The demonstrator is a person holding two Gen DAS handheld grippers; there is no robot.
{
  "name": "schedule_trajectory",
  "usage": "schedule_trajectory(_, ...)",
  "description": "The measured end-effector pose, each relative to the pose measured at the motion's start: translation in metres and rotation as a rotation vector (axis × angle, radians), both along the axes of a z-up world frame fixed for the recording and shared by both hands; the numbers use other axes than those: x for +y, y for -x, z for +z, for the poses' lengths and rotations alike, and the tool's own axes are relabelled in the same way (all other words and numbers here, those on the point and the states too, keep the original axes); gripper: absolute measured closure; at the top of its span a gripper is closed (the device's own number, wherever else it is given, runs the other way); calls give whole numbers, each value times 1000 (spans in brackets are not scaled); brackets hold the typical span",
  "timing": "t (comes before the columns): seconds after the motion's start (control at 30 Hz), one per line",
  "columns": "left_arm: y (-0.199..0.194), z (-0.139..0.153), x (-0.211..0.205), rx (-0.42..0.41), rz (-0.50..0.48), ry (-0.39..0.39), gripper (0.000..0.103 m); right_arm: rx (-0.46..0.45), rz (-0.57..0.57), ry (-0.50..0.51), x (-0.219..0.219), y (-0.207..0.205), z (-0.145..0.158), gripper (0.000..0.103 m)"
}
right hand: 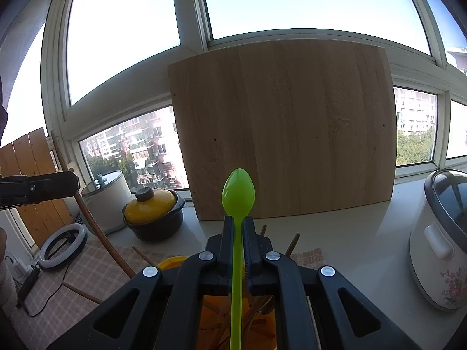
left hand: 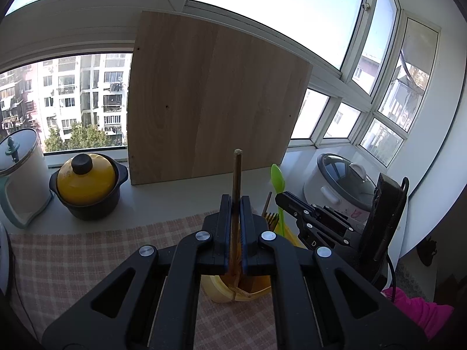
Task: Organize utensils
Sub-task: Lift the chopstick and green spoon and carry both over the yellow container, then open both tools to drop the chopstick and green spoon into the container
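**Left wrist view: utensils held over holder at a sunlit window counter**

Left gripper clamps a brown wooden stick; right gripper clamps a green plastic spoon, both above the yellow utensil holder on the checked cloth. A pale wooden board leans at the white counter's back edge.

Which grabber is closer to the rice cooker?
Right. The right gripper, holding the green spoon, is just left of the rice cooker. The left gripper, holding a brown stick, sits farther left, beyond the right one.
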State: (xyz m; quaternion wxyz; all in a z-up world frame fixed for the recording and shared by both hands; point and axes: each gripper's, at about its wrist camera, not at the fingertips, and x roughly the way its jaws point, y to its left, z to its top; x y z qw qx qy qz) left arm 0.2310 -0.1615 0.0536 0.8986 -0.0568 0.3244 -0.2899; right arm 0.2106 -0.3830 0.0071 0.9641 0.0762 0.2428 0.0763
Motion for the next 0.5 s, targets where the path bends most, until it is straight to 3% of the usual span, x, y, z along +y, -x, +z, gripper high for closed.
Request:
schedule_trajectory(0.4, 4, -23, -7, 50, -32, -41, 100, 42, 28, -39, -3, 22, -2, 99)
schedule_trajectory(0.5, 9, -26, -11, 49, -41, -58, 100, 57, 29, -62, -5, 27, -2, 89)
